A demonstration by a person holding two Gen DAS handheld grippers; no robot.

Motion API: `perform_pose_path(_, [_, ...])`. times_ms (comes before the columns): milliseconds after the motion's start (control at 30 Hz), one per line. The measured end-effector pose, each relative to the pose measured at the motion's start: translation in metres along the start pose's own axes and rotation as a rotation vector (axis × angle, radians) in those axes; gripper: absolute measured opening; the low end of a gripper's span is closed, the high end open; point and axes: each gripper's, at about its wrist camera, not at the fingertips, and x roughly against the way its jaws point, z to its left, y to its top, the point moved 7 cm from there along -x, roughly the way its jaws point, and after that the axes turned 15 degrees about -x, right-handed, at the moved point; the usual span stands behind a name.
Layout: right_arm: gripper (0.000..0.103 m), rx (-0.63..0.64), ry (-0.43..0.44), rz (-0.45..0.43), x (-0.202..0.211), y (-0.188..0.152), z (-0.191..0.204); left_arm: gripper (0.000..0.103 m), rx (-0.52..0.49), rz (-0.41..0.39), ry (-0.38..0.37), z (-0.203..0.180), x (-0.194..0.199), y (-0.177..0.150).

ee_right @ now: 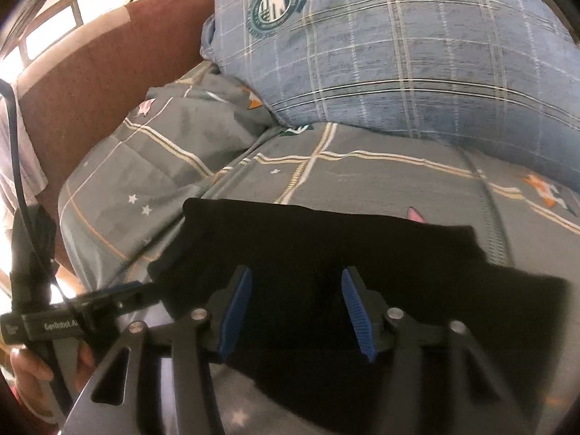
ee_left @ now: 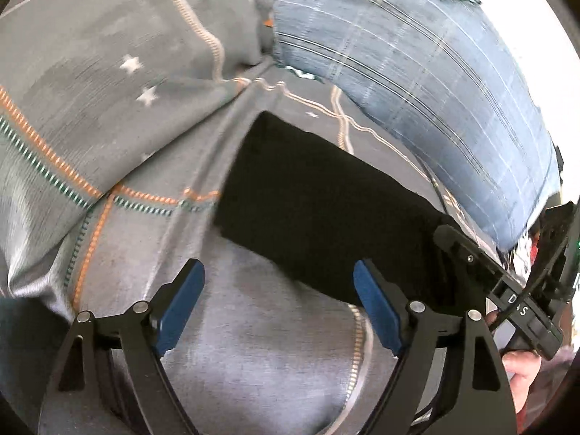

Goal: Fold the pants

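The black pants (ee_left: 311,203) lie folded flat on a grey bedsheet (ee_left: 253,344); they also show in the right wrist view (ee_right: 326,250). My left gripper (ee_left: 279,275) is open and empty, above the sheet at the pants' near edge. My right gripper (ee_right: 295,282) is open, its blue pads (ee_right: 235,311) spread just over the pants; I cannot tell if they touch. The right gripper's body (ee_left: 507,282) shows at the right of the left wrist view. The left gripper's body (ee_right: 83,311) shows at the left of the right wrist view.
A large blue plaid pillow (ee_right: 398,54) lies behind the pants. A grey quilt (ee_right: 145,159) with stars is bunched at the left. A brown headboard (ee_right: 90,65) stands beyond it. A hand (ee_right: 21,362) holds the left gripper's handle.
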Motion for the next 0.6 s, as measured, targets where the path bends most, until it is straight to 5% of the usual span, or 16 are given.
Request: perform_pose_path(600, [0.068,0.113,0.06,0.017,-0.031,0.021,0.04,0.088,0.049,0.001,0.012,0.009,-0.018,0.007])
